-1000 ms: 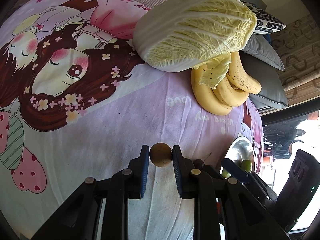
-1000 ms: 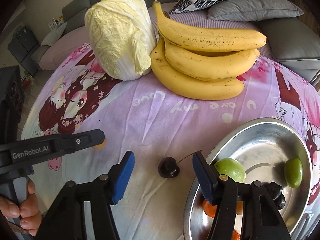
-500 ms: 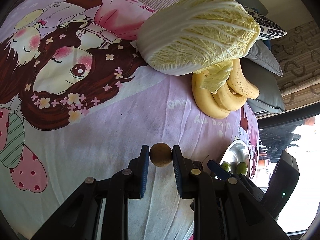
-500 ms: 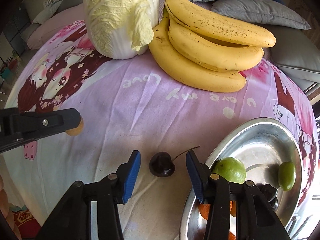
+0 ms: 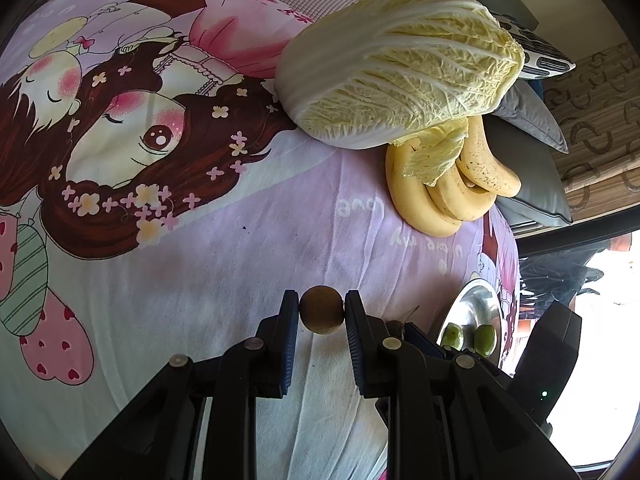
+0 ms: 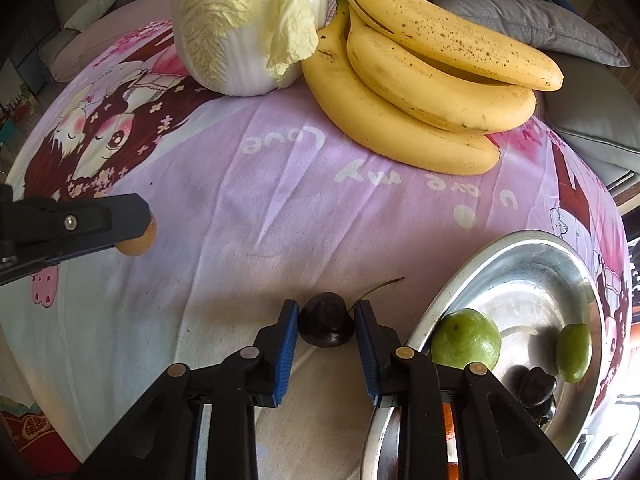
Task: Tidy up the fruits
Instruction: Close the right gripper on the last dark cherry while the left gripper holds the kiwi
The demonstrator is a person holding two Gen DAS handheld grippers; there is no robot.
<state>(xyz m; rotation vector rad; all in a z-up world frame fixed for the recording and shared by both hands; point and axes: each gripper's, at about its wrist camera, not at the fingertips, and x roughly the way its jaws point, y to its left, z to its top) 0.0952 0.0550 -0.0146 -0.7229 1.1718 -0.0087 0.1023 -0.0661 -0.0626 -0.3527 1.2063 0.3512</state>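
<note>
My left gripper [image 5: 322,312] is shut on a small round brown fruit [image 5: 322,315] and holds it just above the printed cloth. It also shows in the right wrist view, where the brown fruit [image 6: 138,240] sits at the far left. My right gripper [image 6: 326,326] has its blue pads closed on both sides of a dark cherry [image 6: 326,326] with a long stem, which rests on the cloth. A steel bowl [image 6: 532,264] at the right holds two green fruits [image 6: 466,338], a dark cherry [image 6: 532,386] and orange fruit partly hidden behind my fingers.
A bunch of bananas [image 6: 432,84] and a napa cabbage [image 6: 244,20] lie at the far side of the cloth. Grey and patterned cushions [image 6: 536,24] sit behind them. The cloth [image 6: 260,208] falls away at its left and near edges.
My right gripper has moved forward over the cherry and closed from wide open until the pads meet it. My left gripper has kept hold of the brown fruit and barely moved.
</note>
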